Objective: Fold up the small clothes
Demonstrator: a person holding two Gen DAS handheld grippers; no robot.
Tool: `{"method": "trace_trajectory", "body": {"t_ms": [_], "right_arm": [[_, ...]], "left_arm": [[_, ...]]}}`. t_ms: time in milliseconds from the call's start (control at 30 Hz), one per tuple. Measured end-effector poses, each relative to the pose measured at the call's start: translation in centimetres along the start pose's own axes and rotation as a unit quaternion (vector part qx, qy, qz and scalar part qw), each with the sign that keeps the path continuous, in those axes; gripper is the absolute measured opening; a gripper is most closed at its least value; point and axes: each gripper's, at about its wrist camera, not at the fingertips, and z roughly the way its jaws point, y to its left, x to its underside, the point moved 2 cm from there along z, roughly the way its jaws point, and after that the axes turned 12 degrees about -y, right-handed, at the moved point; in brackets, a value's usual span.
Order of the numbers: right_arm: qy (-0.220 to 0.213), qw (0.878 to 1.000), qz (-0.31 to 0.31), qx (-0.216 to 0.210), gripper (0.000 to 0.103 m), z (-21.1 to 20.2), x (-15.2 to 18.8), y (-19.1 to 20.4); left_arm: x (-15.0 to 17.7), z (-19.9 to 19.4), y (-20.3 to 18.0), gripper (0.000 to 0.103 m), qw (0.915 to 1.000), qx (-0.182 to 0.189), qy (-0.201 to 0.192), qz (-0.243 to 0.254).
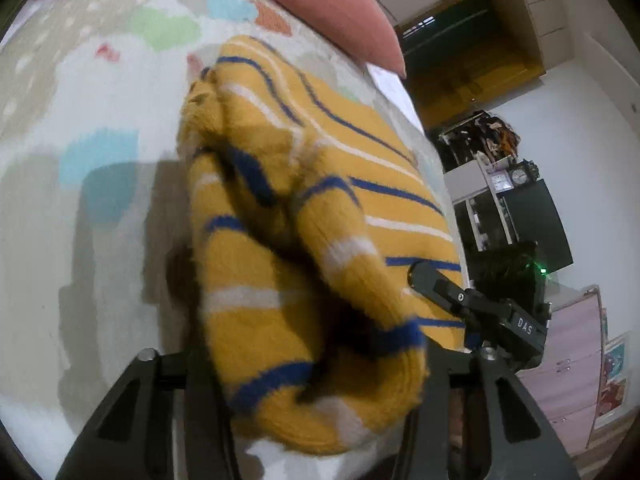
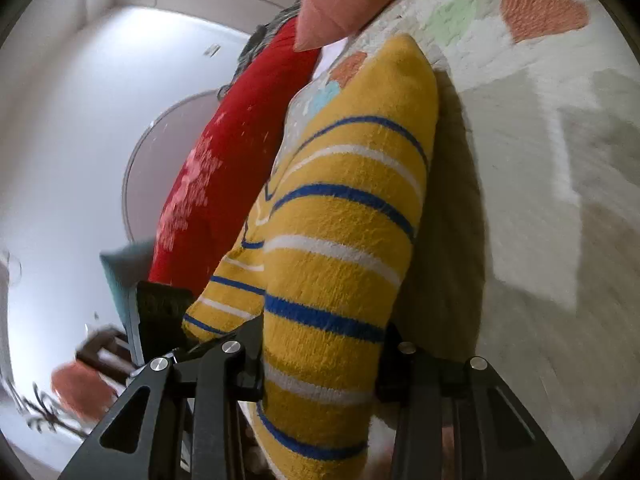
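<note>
A small yellow knit sweater (image 1: pixel 320 208) with blue and white stripes lies bunched on a pale patterned blanket (image 1: pixel 100 120). My left gripper (image 1: pixel 320 392) is shut on a thick fold of the sweater near its hem. The other gripper (image 1: pixel 472 304) shows at the sweater's right edge in the left wrist view. My right gripper (image 2: pixel 324 376) is shut on a striped part of the sweater (image 2: pixel 340 220), which rises away from it over the blanket (image 2: pixel 540 160).
A pink pillow (image 1: pixel 336 8) lies at the far end of the bed. A red cushion (image 2: pixel 224 168) lies left of the sweater. Beyond the bed edge stand a shelf with clocks (image 1: pixel 512 176) and a pink drawer unit (image 1: pixel 572 360).
</note>
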Motion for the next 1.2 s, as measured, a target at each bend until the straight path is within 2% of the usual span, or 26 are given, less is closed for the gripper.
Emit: {"method": "trace_trajectory", "body": {"t_ms": [67, 100, 133, 233, 300, 367, 433, 533, 600, 667, 767, 833, 967, 1033, 1100, 1200], "right_arm": [[-0.002, 0.999, -0.023, 0.034, 0.044, -1.6, 1.3, -0.2], [-0.007, 0.998, -0.025, 0.052, 0.049, -2.3, 1.9, -0.4], [-0.016, 0.998, -0.025, 0.063, 0.053, -3.1, 2.2, -0.8], [-0.057, 0.994, -0.037, 0.08, 0.055, -6.1, 2.7, -0.6], [-0.083, 0.991, -0.056, 0.094, 0.055, -7.8, 2.5, 0.0], [-0.112, 0.985, -0.074, 0.107, 0.055, -9.6, 2.1, 0.8], [-0.144, 0.98, -0.09, 0.105, 0.055, -11.2, 1.8, 2.0], [-0.17, 0.974, -0.11, 0.103, 0.055, -12.0, 1.8, 3.5], [-0.169, 0.972, -0.124, 0.108, 0.055, -11.6, 2.3, 4.1], [-0.152, 0.972, -0.134, 0.115, 0.054, -10.7, 2.9, 3.9], [-0.114, 0.975, -0.134, 0.134, 0.055, -8.7, 4.2, 2.2], [-0.082, 0.975, -0.132, 0.16, 0.055, -7.2, 5.2, 0.9], [-0.086, 0.977, -0.116, 0.155, 0.057, -7.5, 5.6, 0.1], [-0.101, 0.976, -0.116, 0.156, 0.058, -8.1, 5.2, 0.4], [-0.113, 0.974, -0.12, 0.156, 0.061, -8.8, 5.1, 0.9], [-0.13, 0.97, -0.127, 0.16, 0.066, -9.8, 5.2, 1.7]], "left_arm": [[1.9, -0.8, -0.3, 0.056, 0.9997, -0.02, -0.007, 0.013], [2.6, -1.3, -0.4, 0.058, 0.9993, -0.027, -0.014, 0.023], [3.2, -2.1, -0.6, 0.061, 0.9988, -0.032, -0.02, 0.031], [4.0, -4.4, -1.4, 0.071, 0.9985, -0.032, -0.028, 0.035], [3.9, -6.1, -2.4, 0.075, 0.9973, -0.031, -0.047, 0.046], [2.9, -7.6, -3.6, 0.084, 0.9931, -0.049, -0.081, 0.069], [2.1, -8.2, -4.8, 0.086, 0.9883, -0.063, -0.11, 0.084], [1.3, -7.2, -5.2, 0.086, 0.9878, -0.071, -0.105, 0.091], [1.2, -5.6, -5.2, 0.086, 0.9875, -0.078, -0.097, 0.097], [2.4, -5.6, -3.4, 0.086, 0.9868, -0.102, -0.078, 0.098], [3.8, -3.1, -1.0, 0.086, 0.9879, -0.133, -0.033, 0.073], [4.5, -3.3, -0.8, 0.086, 0.9883, -0.13, -0.04, 0.069], [4.9, -5.2, -2.3, 0.086, 0.9873, -0.117, -0.051, 0.095], [5.0, -6.6, -3.5, 0.086, 0.9816, -0.125, -0.076, 0.122], [5.3, -8.2, -4.9, 0.086, 0.9719, -0.141, -0.11, 0.154], [6.0, -10.4, -7.1, 0.087, 0.9483, -0.17, -0.169, 0.208]]}}
